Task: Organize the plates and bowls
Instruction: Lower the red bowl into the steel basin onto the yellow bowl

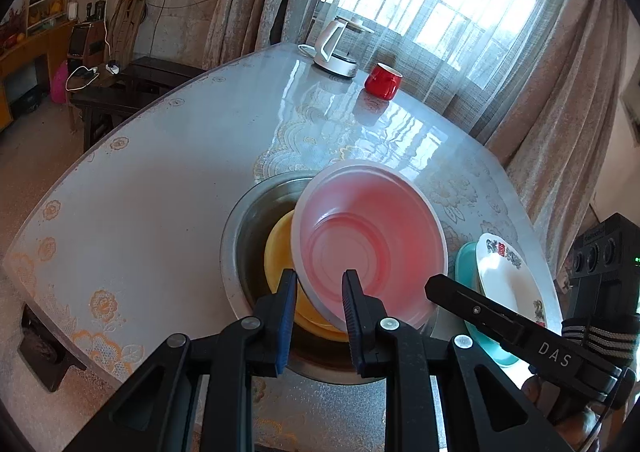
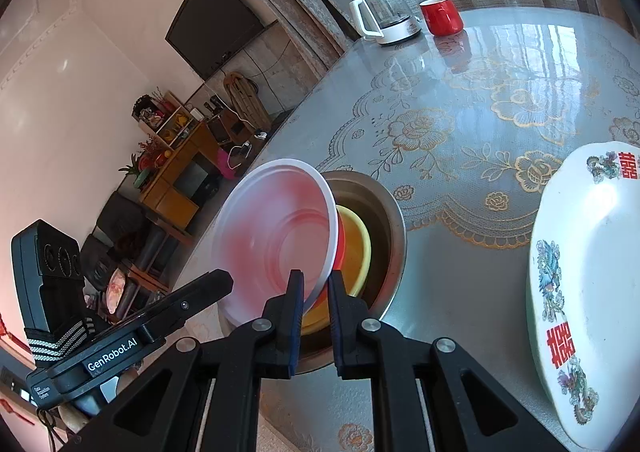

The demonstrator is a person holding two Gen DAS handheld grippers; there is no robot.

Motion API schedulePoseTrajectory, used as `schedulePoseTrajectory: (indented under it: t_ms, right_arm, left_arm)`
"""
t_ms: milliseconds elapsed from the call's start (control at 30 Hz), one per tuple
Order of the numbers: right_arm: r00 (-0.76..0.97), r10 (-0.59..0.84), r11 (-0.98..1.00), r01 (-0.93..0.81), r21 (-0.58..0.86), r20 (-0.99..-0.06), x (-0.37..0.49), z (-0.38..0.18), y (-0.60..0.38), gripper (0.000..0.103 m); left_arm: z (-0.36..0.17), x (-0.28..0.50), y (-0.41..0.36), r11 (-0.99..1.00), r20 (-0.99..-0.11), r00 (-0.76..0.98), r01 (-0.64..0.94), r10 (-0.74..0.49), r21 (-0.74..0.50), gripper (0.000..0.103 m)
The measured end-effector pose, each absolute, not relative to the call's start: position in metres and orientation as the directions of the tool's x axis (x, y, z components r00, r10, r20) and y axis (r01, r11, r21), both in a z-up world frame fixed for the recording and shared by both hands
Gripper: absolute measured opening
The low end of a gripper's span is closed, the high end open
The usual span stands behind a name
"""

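Left wrist view: the left tool (image 1: 319, 284) is clamped on the near rim of a pink bowl (image 1: 370, 236), one pad inside and one outside. The bowl is tilted, its opening facing the camera, its rim leaning over a metal basin (image 1: 240, 236) that holds a yellow bowl (image 1: 278, 252). To the tool's right, the right tool (image 1: 436, 286) reaches in from the side, and past it a white plate (image 1: 504, 272) with red characters rests on a teal dish (image 1: 466, 264) at the bench (image 1: 160, 171) edge; the teal dish shows only here.

In the right wrist view the right tool (image 2: 315, 284) is clamped on the same bowl's rim (image 2: 280, 236), and the bowl's red outer wall (image 2: 340, 248) is visible only from this side. The left tool (image 2: 218, 280) lies to its left. The white plate (image 2: 592, 272) lies close on the right.

Beyond the basin the bench is open as far as a red cup (image 1: 382, 80) and a white kettle (image 1: 334, 47) near the far edge by the window curtain (image 1: 560, 91).
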State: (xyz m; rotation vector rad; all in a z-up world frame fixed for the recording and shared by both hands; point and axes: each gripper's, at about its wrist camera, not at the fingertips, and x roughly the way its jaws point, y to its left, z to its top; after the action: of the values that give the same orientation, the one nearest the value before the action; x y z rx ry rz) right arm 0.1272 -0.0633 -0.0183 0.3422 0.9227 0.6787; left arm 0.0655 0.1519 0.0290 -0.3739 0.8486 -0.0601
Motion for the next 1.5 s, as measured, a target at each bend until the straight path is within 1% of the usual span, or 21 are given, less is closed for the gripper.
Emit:
schedulePoseTrajectory:
  t_ms: [367,533,1000,1333,1500]
  right_arm:
    - [0.407,0.65,0.759,-0.385,0.525,-0.642,0.13,-0.024,-0.056,0.012]
    - [0.401,0.641,0.766,-0.38,0.518,-0.654,0.134,-0.027,-0.052,0.015]
    - [0.42,0.608,0.793,-0.367,0.486,-0.674,0.128,-0.028,-0.055,0.016]
    - [0.447,0.575,0.815,-0.388,0.431,-0.685,0.13,-0.029,-0.045,0.014]
    - [0.446,0.565,0.82,-0.395,0.414,-0.694,0.131,-0.029,-0.044,0.014]
  left_arm:
    - [0.025,0.067,0.156,0.934,-0.729,0.659,-0.109,-0.188,-0.339,0.023]
    - [0.022,0.073,0.159,0.934,-0.743,0.646,-0.13,-0.175,-0.333,0.023]
    - [0.019,0.075,0.159,0.938,-0.743,0.646,-0.122,-0.173,-0.324,0.023]
    - [0.013,0.076,0.153,0.951,-0.753,0.639,-0.107,-0.158,-0.291,0.023]
    - [0.011,0.076,0.153,0.962,-0.755,0.645,-0.115,-0.117,-0.247,0.023]
